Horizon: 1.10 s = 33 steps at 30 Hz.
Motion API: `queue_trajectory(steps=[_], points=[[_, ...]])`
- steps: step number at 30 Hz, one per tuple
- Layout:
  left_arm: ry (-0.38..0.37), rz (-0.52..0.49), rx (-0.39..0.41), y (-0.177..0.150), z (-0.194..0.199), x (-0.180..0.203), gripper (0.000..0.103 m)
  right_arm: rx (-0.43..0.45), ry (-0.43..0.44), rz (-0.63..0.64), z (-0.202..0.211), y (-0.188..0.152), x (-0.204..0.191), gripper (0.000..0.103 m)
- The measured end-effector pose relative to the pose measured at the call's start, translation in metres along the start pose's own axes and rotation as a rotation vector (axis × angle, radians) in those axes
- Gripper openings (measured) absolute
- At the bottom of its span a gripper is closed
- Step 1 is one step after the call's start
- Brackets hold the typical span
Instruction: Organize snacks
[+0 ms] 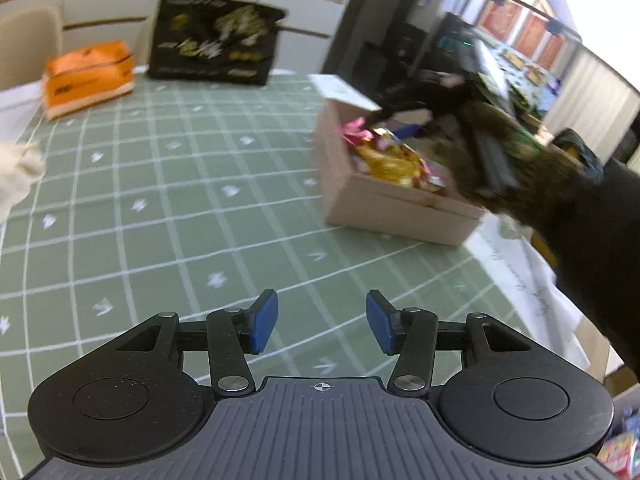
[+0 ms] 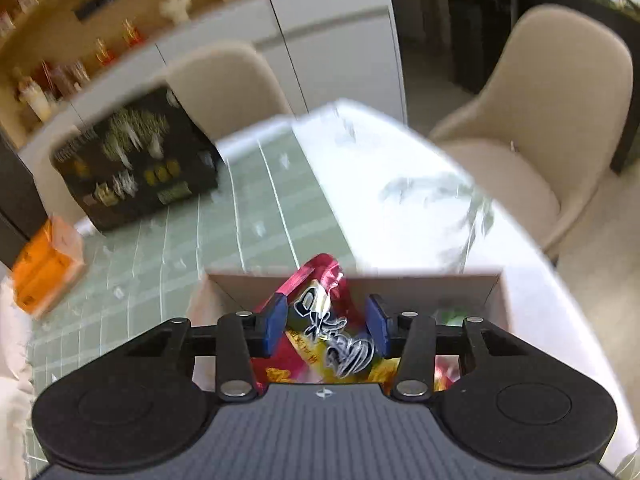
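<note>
A cardboard box (image 1: 360, 204) sits at the right edge of the green checked table and holds pink and gold snack packets (image 1: 384, 152). My left gripper (image 1: 322, 322) is open and empty, low over the tablecloth, well short of the box. My right gripper (image 2: 326, 324) hangs over the same box (image 2: 420, 280); a red and yellow snack bag (image 2: 320, 320) lies between its blue pads, and the jaws stand wide. In the left wrist view the right gripper is a dark blur (image 1: 500, 152) above the box.
A black printed bag (image 1: 216, 40) and an orange packet (image 1: 88, 76) stand at the far side of the table; both show in the right wrist view too, the black bag (image 2: 136, 160) and the orange packet (image 2: 44, 264). Beige chairs (image 2: 540, 120) stand beyond the table. A white cloth (image 1: 16, 168) is at the left.
</note>
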<state>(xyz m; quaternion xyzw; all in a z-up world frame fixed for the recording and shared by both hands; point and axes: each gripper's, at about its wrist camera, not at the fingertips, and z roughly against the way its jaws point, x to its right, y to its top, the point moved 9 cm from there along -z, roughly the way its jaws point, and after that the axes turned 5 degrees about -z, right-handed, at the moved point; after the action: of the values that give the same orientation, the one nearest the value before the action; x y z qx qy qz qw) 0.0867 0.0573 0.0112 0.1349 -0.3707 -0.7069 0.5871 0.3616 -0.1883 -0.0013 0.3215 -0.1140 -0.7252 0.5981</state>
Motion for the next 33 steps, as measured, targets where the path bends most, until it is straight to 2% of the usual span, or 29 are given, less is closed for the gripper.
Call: queue_trajectory(steps=[2, 3, 6, 8, 9, 10, 11, 14, 17, 19, 24, 25, 27, 29, 31, 33], points=[[0.021, 0.019, -0.017, -0.003, -0.008, -0.009, 0.054, -0.043, 0.055, 0.030, 0.001, -0.017, -0.009, 0.045], [0.028, 0.016, -0.023, -0.004, -0.012, -0.011, 0.054, -0.043, 0.054, 0.063, 0.007, -0.026, -0.012, 0.045], [0.037, -0.032, -0.051, -0.011, -0.027, -0.004, 0.054, 0.067, -0.023, 0.208, 0.040, -0.046, -0.016, 0.046], [0.038, -0.064, -0.064, -0.018, -0.035, 0.005, 0.054, 0.174, -0.078, 0.282, 0.075, -0.062, -0.012, 0.058], [0.038, -0.075, -0.067, -0.020, -0.039, 0.009, 0.054, 0.224, -0.099, 0.299, 0.092, -0.070, -0.011, 0.071], [0.044, -0.095, -0.067, -0.023, -0.043, 0.014, 0.054, 0.271, -0.112, 0.306, 0.112, -0.083, -0.007, 0.077], [0.054, -0.111, -0.066, -0.025, -0.046, 0.017, 0.054, 0.293, -0.114, 0.307, 0.127, -0.096, -0.003, 0.077], [0.071, -0.136, -0.062, -0.032, -0.057, 0.029, 0.055, 0.264, -0.097, 0.301, 0.152, -0.142, 0.006, 0.078], [0.110, -0.181, -0.027, -0.036, -0.062, 0.041, 0.055, 0.181, -0.084, 0.287, 0.155, -0.190, 0.008, 0.079], [0.137, -0.212, -0.007, -0.036, -0.065, 0.047, 0.056, 0.162, -0.102, 0.270, 0.155, -0.220, 0.012, 0.079], [0.181, -0.289, 0.045, -0.044, -0.071, 0.062, 0.073, 0.067, -0.088, 0.148, 0.134, -0.260, 0.023, 0.079], [0.183, -0.285, 0.054, -0.044, -0.071, 0.062, 0.074, 0.090, -0.097, 0.154, 0.136, -0.264, 0.024, 0.079], [0.184, -0.275, 0.075, -0.045, -0.071, 0.062, 0.076, 0.128, -0.175, 0.181, 0.136, -0.270, 0.028, 0.081], [0.196, -0.276, 0.094, -0.046, -0.071, 0.063, 0.076, 0.156, -0.217, 0.162, 0.136, -0.271, 0.036, 0.089], [0.206, -0.276, 0.119, -0.048, -0.069, 0.063, 0.076, 0.187, -0.224, 0.118, 0.138, -0.275, 0.048, 0.097], [0.210, -0.276, 0.122, -0.047, -0.070, 0.064, 0.077, 0.216, -0.222, 0.103, 0.138, -0.276, 0.053, 0.100]])
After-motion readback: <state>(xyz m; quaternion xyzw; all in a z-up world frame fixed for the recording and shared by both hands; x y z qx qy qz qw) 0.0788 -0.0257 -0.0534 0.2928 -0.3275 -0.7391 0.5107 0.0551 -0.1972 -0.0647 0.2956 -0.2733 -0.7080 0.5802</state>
